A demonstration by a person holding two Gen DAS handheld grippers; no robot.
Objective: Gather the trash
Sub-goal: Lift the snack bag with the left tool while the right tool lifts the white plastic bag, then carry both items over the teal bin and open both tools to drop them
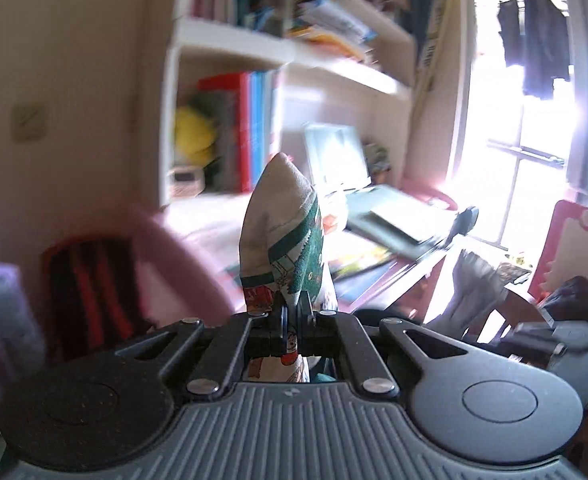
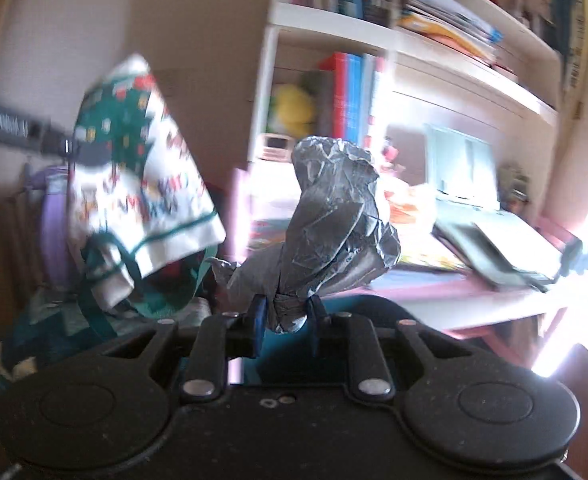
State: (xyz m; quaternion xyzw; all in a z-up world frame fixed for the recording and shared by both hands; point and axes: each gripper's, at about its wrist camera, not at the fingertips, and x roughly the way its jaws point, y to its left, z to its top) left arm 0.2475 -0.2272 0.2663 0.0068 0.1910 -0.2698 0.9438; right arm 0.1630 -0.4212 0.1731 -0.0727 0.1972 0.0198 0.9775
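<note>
Nearest the left wrist camera, the left gripper (image 1: pixel 292 312) has its jaws pressed together on the edge of a printed bag (image 1: pixel 284 236), white with green bands and red figures, whose pinched fold stands upright straight ahead of the fingers. In the right wrist view the right gripper (image 2: pixel 284 312) pinches the twisted neck of a crumpled silver wrapper (image 2: pixel 334 216), which flares up and to the right above the fingertips. To its left in that view the same printed bag (image 2: pixel 134 168) hangs open in the air beside the wrapper, apart from it, with green cord handles looping below its lower edge. The print on the bag is too blurred to read, and so is the small white lettering on the dark bar at the far left of that view. Beyond the wrapper runs the front edge of a pink desk (image 2: pixel 446 284), crowded with papers and an open laptop (image 2: pixel 470 184). Behind it a white bookshelf (image 2: pixel 334 20) holds books with unreadable spines. A bright window (image 1: pixel 526 140) stands farthest right.
</note>
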